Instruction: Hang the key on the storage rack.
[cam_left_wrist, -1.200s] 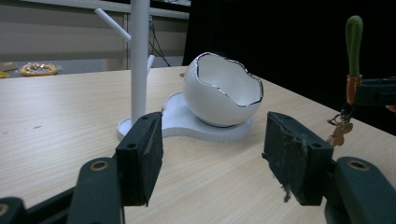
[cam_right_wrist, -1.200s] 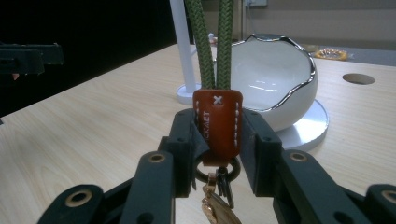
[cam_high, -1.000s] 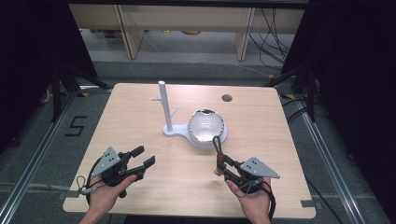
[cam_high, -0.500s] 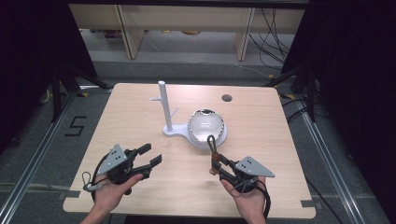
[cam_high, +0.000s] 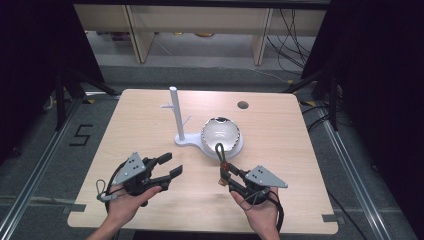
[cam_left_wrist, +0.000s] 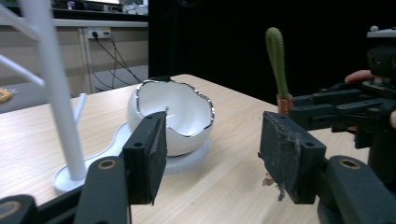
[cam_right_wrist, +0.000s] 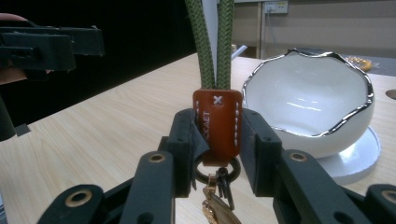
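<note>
My right gripper (cam_high: 225, 170) (cam_right_wrist: 217, 135) is shut on the brown leather tab (cam_right_wrist: 217, 123) of a keychain. Its green cord loop (cam_high: 219, 151) (cam_right_wrist: 210, 42) stands upright above the jaws, and a ring with metal bits (cam_right_wrist: 215, 186) hangs below. In the left gripper view the cord (cam_left_wrist: 277, 56) rises at right. My left gripper (cam_high: 170, 166) (cam_left_wrist: 210, 158) is open with nothing between its pads, low over the table at front left. Behind them a white egg-shaped bowl (cam_high: 221, 135) (cam_left_wrist: 173, 116) (cam_right_wrist: 310, 112) sits on a white base beside a white peg stand (cam_high: 176, 115) (cam_left_wrist: 51, 88).
The light wooden table (cam_high: 280, 130) has a round cable hole (cam_high: 243, 105) at the back right. Shelving and cables lie on the floor beyond the far edge. Dark curtains close off both sides.
Both grippers have moved inward and slightly forward. The right one, with the keychain in it, has shifted left, away from the bowl's front; the left one has moved right.
</note>
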